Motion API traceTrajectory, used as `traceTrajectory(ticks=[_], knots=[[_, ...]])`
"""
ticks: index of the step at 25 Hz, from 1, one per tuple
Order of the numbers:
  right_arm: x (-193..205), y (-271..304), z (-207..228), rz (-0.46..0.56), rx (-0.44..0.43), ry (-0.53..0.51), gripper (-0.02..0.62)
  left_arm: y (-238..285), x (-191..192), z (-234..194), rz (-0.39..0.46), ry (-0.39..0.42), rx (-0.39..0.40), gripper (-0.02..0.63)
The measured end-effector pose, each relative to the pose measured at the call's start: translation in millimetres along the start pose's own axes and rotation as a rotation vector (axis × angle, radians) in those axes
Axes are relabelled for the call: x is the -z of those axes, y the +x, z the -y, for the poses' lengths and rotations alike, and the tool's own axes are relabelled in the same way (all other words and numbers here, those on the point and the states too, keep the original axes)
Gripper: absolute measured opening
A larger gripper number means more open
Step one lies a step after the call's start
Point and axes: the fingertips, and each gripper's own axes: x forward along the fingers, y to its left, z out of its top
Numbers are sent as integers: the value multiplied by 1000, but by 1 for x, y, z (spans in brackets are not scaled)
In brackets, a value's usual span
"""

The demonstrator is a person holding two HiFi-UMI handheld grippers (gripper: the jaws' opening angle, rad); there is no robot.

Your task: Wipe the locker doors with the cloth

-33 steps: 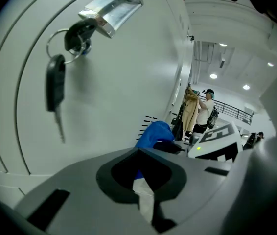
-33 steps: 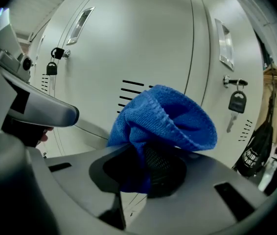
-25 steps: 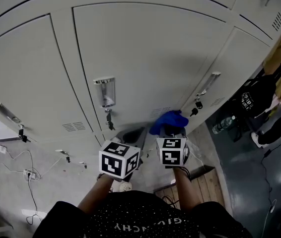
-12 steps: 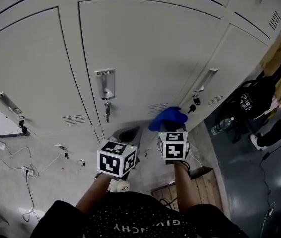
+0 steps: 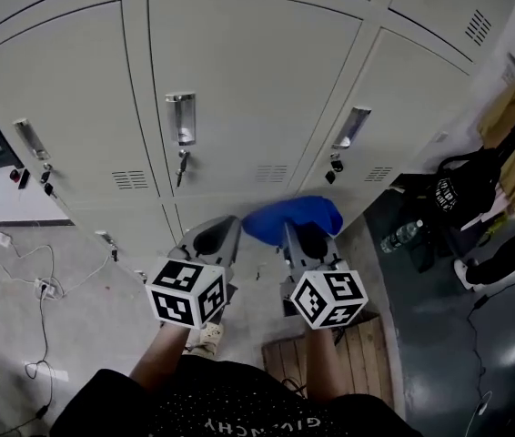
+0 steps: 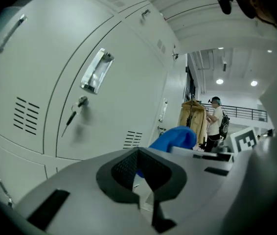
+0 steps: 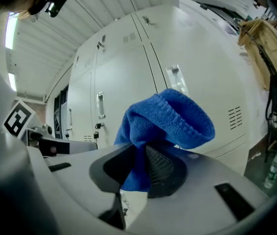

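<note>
Head view: you stand facing a bank of pale locker doors (image 5: 248, 80), both grippers held low in front of you and pointing at their lower edge.
Right gripper (image 5: 305, 237): your jaws are clamped on the blue cloth (image 5: 292, 218). In the right gripper view a fold runs down between the pads and the rest bulges out past the tips (image 7: 165, 119).
Left gripper (image 5: 214, 240): in the left gripper view (image 6: 138, 168) your jaws are drawn together with nothing between them. Only the cloth in the other gripper shows beyond.
Cloth position: it sits at the front of the right jaws as a bunched wad, spread more sideways than along them. It is in front of the bottom of the middle door.
Contact: the wad looks to be off the metal, with the door panels some way behind it in the right gripper view. I cannot tell this for certain.
Key relation: the door faces lie ahead of and above the wad, and their long axis runs upward from it. You probably need to push forward until the cloth touches, then stroke up the panel.
Nearer hand: the right one, since it carries the cloth. The left is just beside it and idle.
Watch for: the handle (image 5: 180, 116) and the key (image 5: 180, 164) hanging below it, either of which could snag the cloth.
</note>
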Motion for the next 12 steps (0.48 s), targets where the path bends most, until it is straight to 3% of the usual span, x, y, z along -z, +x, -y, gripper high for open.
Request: traceTrajectory(ticks=[6,12], knots=[[-29,-80,-38,95,-20,-46,64,-53,4,56,52,176,-102,11],[-35,-130,-74,120,-38,-190,63,-94,17,99,104,169,-134,11]])
